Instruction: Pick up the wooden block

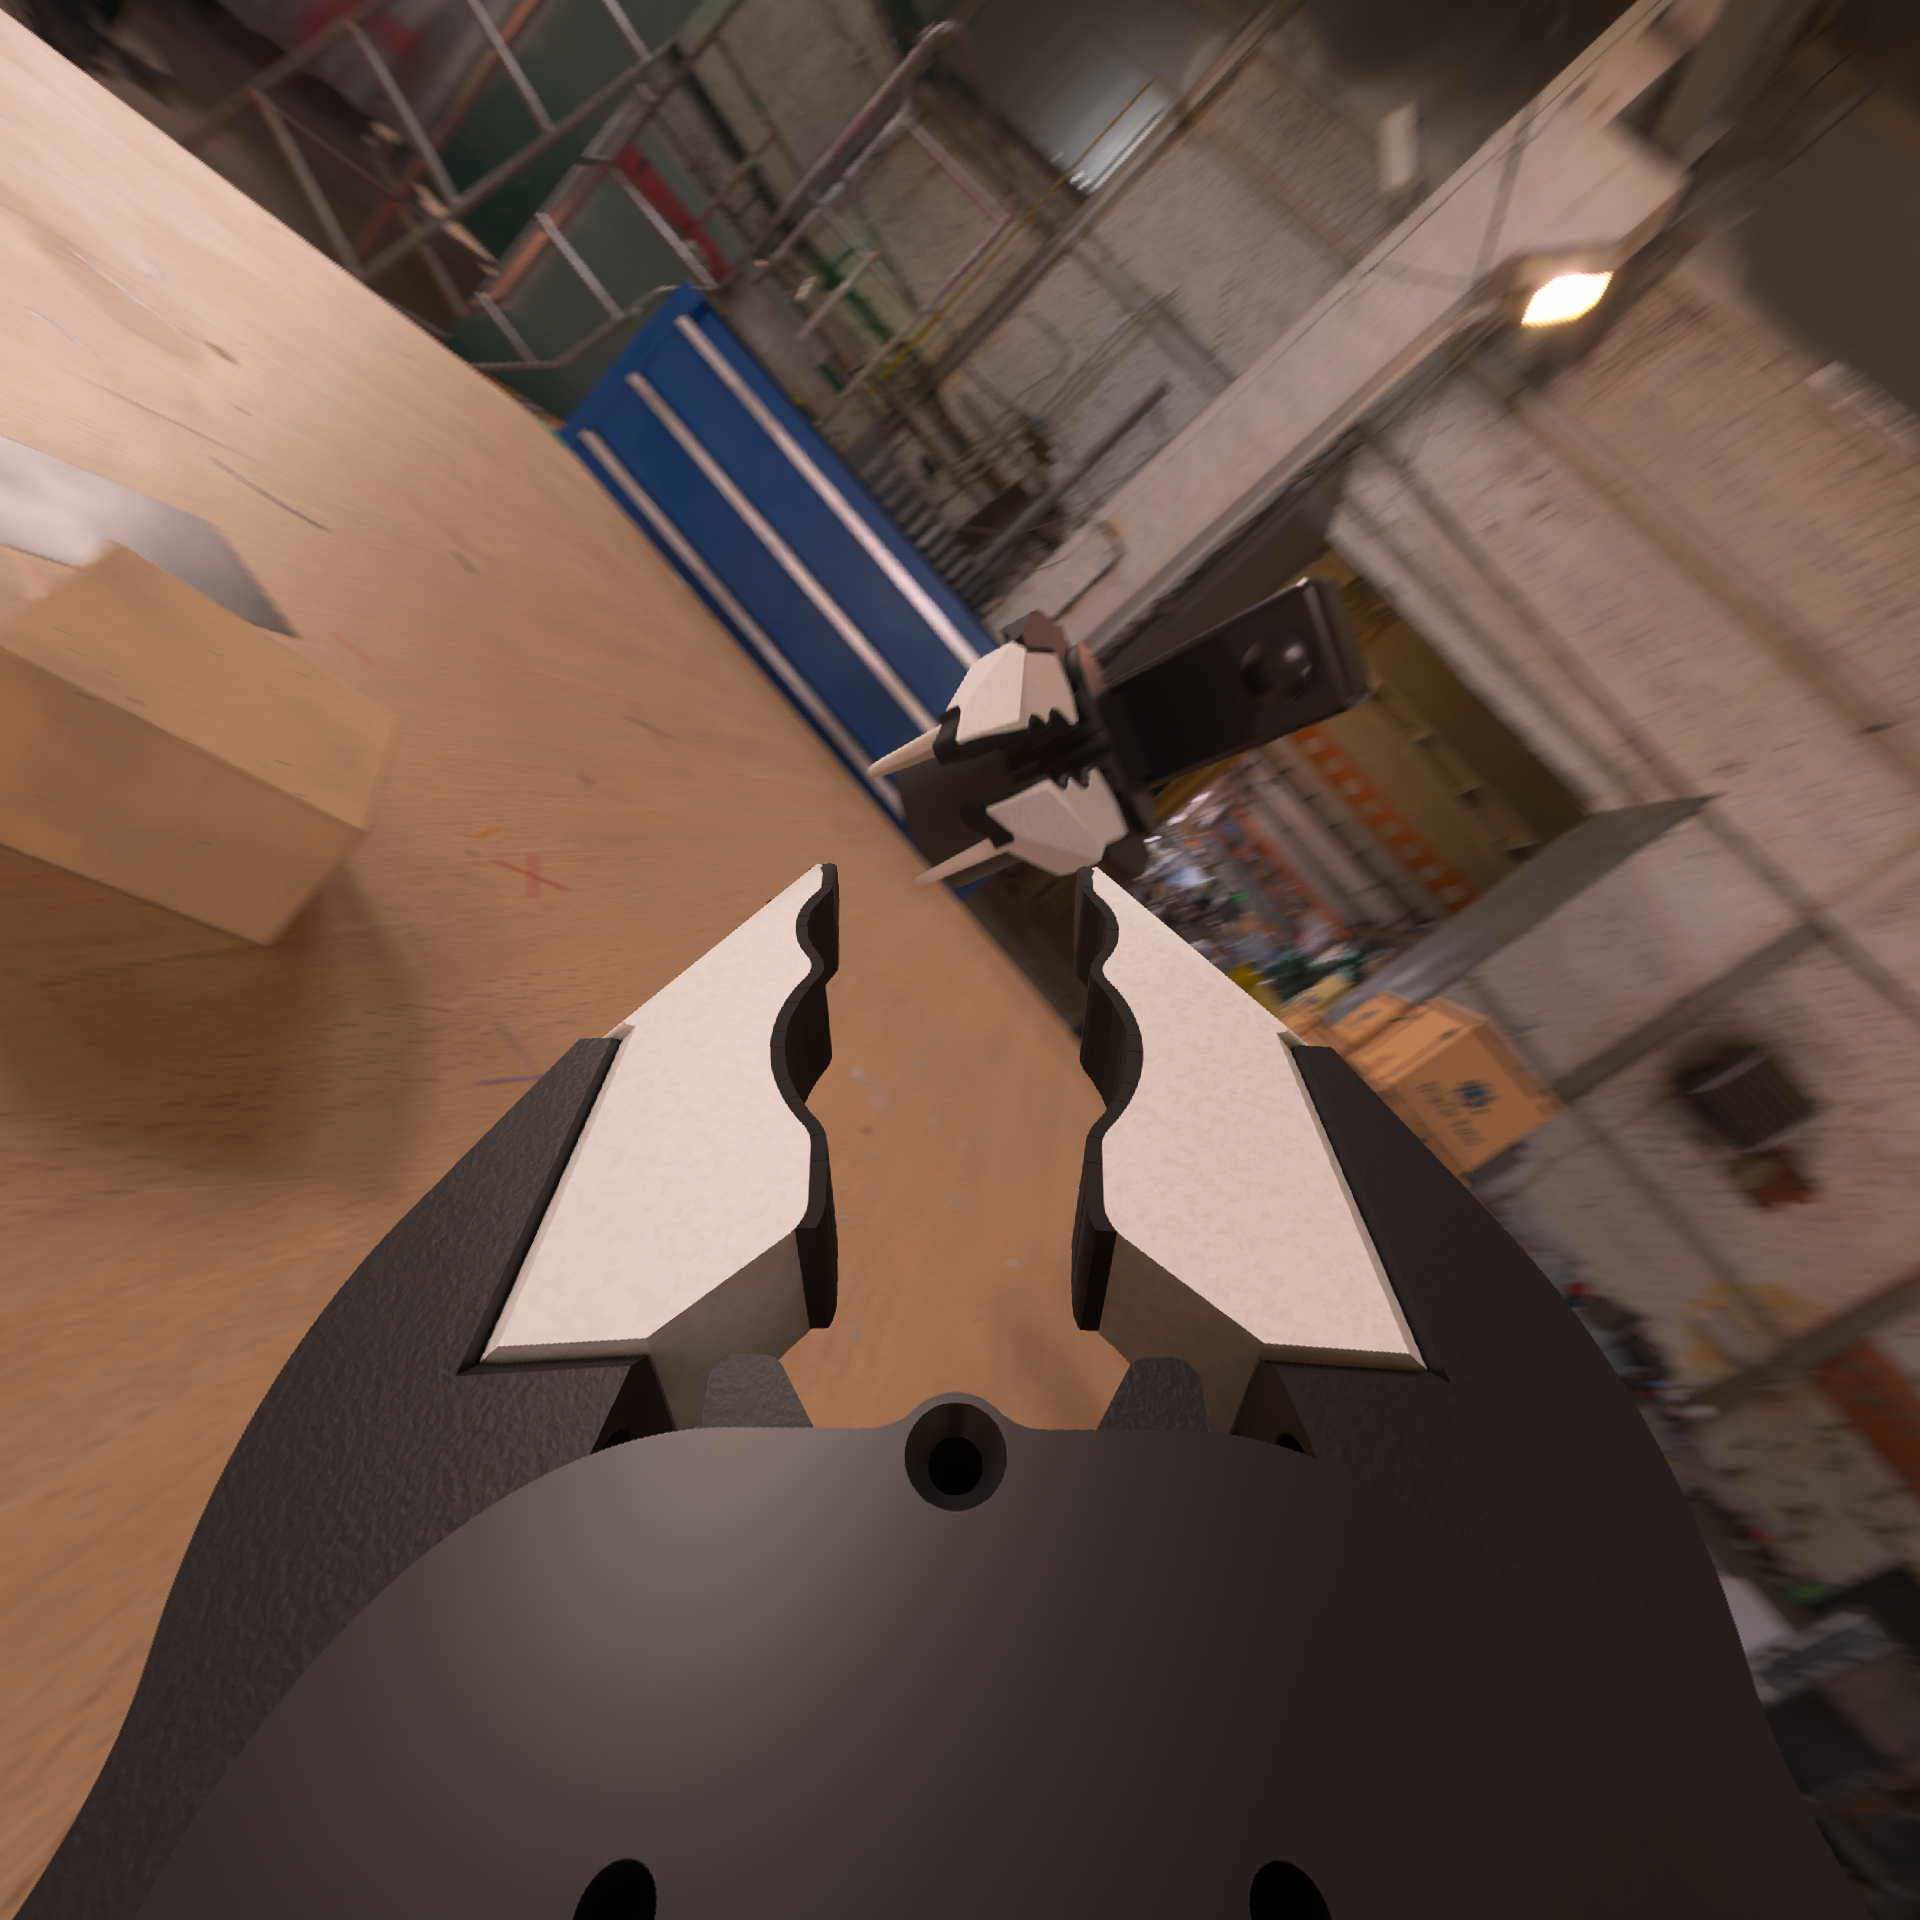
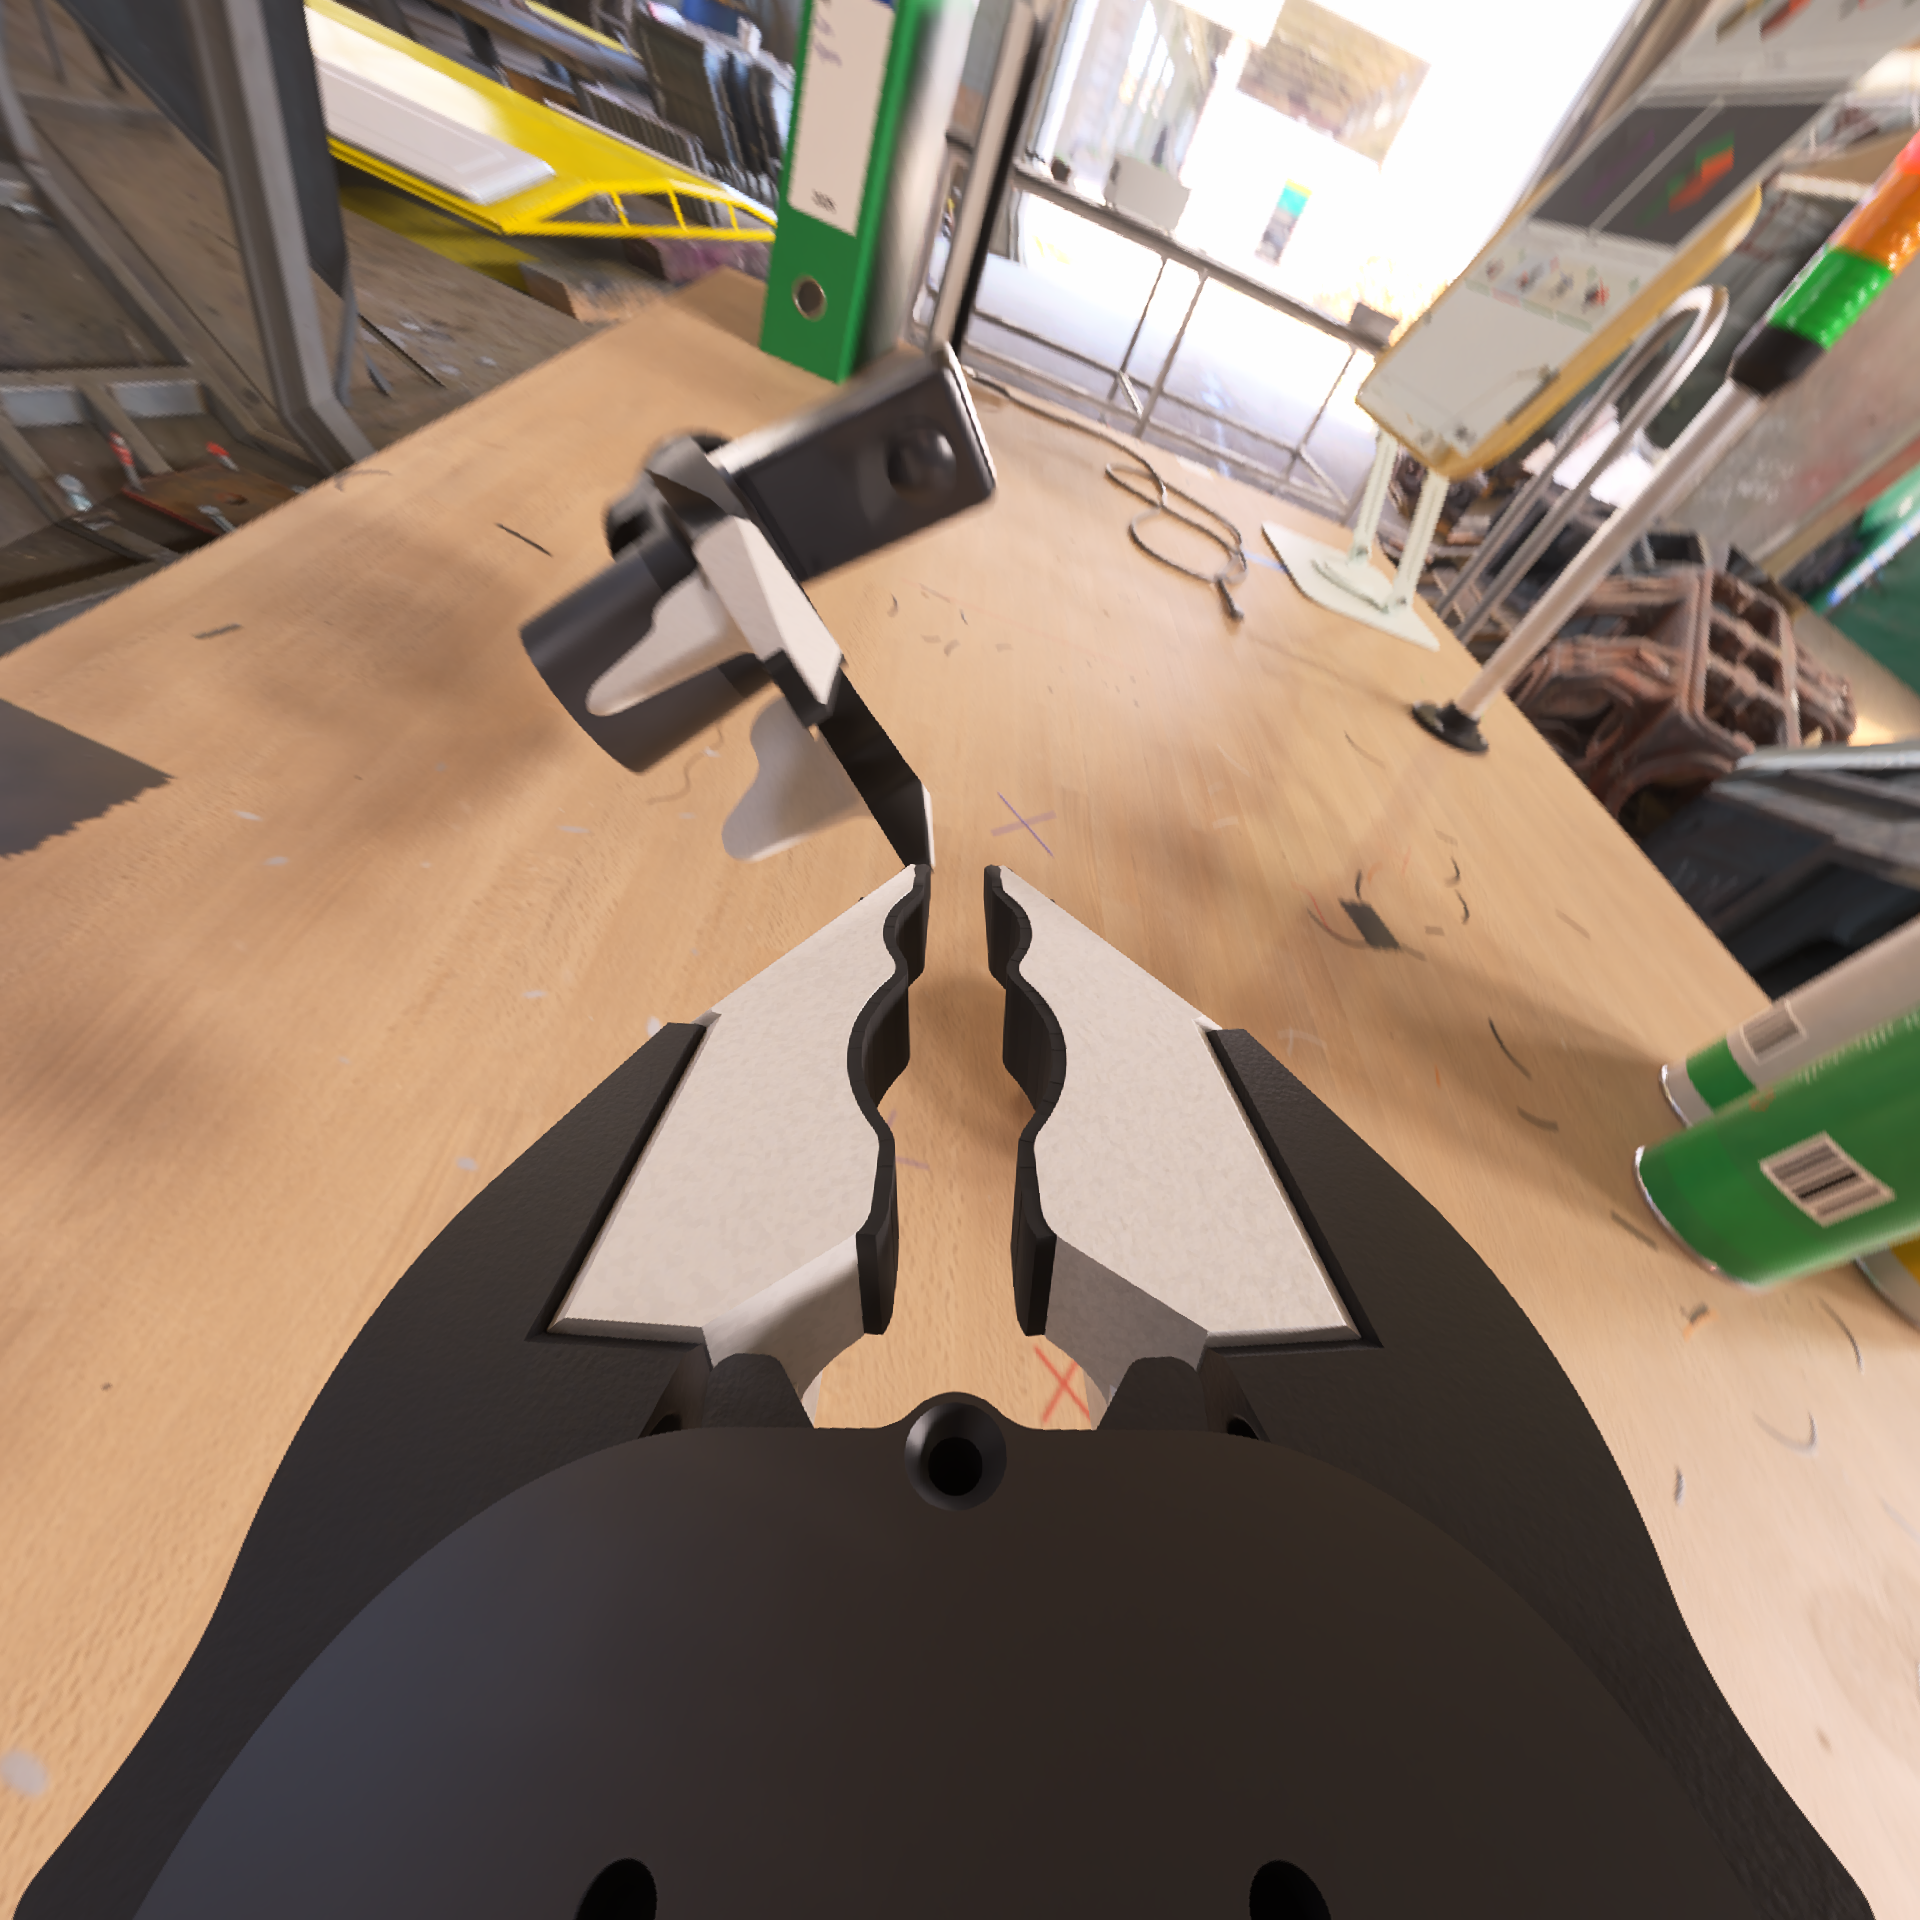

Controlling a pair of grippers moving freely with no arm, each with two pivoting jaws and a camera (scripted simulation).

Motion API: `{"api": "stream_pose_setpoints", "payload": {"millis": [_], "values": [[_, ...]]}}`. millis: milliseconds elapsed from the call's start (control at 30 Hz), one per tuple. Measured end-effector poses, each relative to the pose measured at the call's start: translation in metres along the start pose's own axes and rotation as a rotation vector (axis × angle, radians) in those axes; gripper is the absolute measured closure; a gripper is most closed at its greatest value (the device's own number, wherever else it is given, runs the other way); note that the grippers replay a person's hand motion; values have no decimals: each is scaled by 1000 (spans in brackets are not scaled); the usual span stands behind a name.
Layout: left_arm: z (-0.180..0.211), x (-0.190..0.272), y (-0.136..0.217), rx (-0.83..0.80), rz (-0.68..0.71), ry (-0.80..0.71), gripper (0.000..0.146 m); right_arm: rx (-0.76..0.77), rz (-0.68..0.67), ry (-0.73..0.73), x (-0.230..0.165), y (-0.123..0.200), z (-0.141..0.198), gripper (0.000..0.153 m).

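Note:
The wooden block (image 1: pixel 177 769), a pale square-edged block, lies on the wooden table (image 1: pixel 468 468) at the left of the left wrist view. My left gripper (image 1: pixel 958 878) is open and empty, above the table to the right of the block and apart from it. My right gripper (image 1: pixel 899 826) shows just beyond it, near the table edge, fingers apart. In the right wrist view my right gripper (image 2: pixel 956 875) is open with a narrow gap and holds nothing. The left gripper (image 2: pixel 836 842) hangs just ahead of it, tilted. The block does not show in this view.
A dark grey sheet (image 1: pixel 156 540) lies behind the block and also shows in the right wrist view (image 2: pixel 62 779). A green binder (image 2: pixel 831 187), a cable (image 2: pixel 1184 530), a pole base (image 2: pixel 1449 722) and green tubes (image 2: pixel 1787 1195) stand on the table. A blue cabinet (image 1: pixel 769 520) is beyond its edge.

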State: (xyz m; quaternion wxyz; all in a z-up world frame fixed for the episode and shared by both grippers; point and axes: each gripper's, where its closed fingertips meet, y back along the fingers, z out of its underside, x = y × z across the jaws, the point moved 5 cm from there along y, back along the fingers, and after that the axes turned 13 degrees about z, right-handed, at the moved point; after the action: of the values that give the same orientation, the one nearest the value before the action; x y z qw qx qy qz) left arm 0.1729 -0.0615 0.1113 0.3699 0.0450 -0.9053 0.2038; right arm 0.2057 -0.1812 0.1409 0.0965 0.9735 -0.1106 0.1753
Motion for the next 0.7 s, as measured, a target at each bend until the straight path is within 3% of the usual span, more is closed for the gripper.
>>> {"api": "stream_pose_setpoints", "payload": {"millis": [233, 467, 600, 700], "values": [[-7, -29, 3, -342, -456, -354, 84, -126, 114, -62, 39, 11, 28, 143], [-26, -73, 3, -613, -754, -592, 56, -165, 188, -104, 62, 24, 44, 143], [-31, -104, -1, -798, -855, -614, 44, -166, 180, -91, 59, 23, 44, 143], [-31, -123, -6, -900, -861, -555, 45, -172, 172, -73, 57, 21, 45, 143]]}}
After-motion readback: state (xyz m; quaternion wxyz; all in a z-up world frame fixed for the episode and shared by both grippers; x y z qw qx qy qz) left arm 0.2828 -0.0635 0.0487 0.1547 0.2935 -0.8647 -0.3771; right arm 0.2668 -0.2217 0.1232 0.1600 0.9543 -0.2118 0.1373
